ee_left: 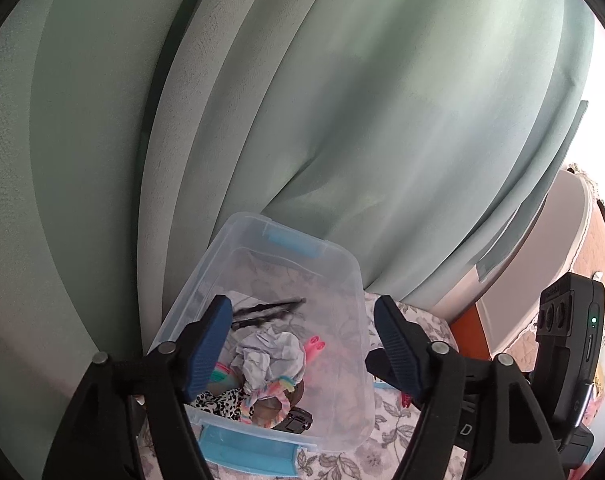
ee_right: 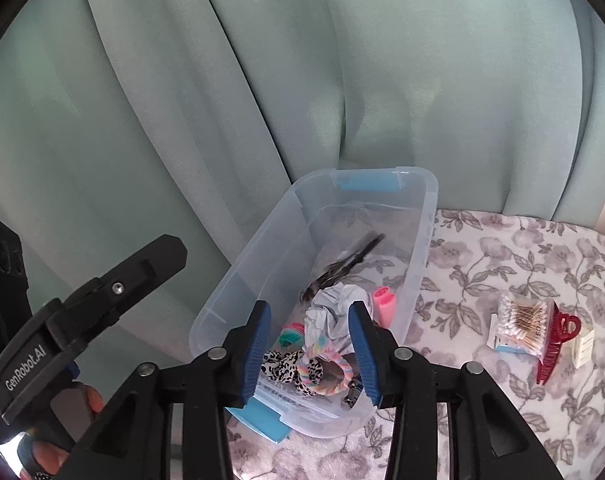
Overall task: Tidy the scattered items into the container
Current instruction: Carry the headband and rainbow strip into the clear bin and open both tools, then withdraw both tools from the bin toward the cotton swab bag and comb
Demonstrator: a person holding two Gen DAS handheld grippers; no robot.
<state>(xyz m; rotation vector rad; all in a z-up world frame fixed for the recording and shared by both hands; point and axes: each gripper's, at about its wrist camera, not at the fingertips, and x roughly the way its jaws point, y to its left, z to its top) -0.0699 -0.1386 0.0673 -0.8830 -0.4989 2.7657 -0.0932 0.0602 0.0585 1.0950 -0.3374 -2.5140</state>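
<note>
A clear plastic container (ee_right: 416, 216) with blue latches stands on a floral cloth; it also shows in the left wrist view (ee_left: 354, 280). Inside lie crumpled paper (ee_right: 330, 308), a pink item (ee_right: 384, 300), a black comb (ee_right: 350, 258), a leopard scrunchie (ee_right: 282, 364) and a rainbow hair tie (ee_right: 322, 376). My right gripper (ee_right: 310, 354) is open and empty above the container's near end. My left gripper (ee_left: 302, 344) is open and empty over the container. On the cloth to the right lie a cotton swab pack (ee_right: 518, 326), a red hair claw (ee_right: 554, 344) and a small white box (ee_right: 582, 348).
Pale green curtains (ee_right: 262, 80) hang right behind the container. The floral cloth (ee_right: 502, 248) spreads to the right. In the left wrist view a white and brown piece of furniture (ee_left: 562, 240) stands at the right, beside the right gripper's body (ee_left: 570, 340).
</note>
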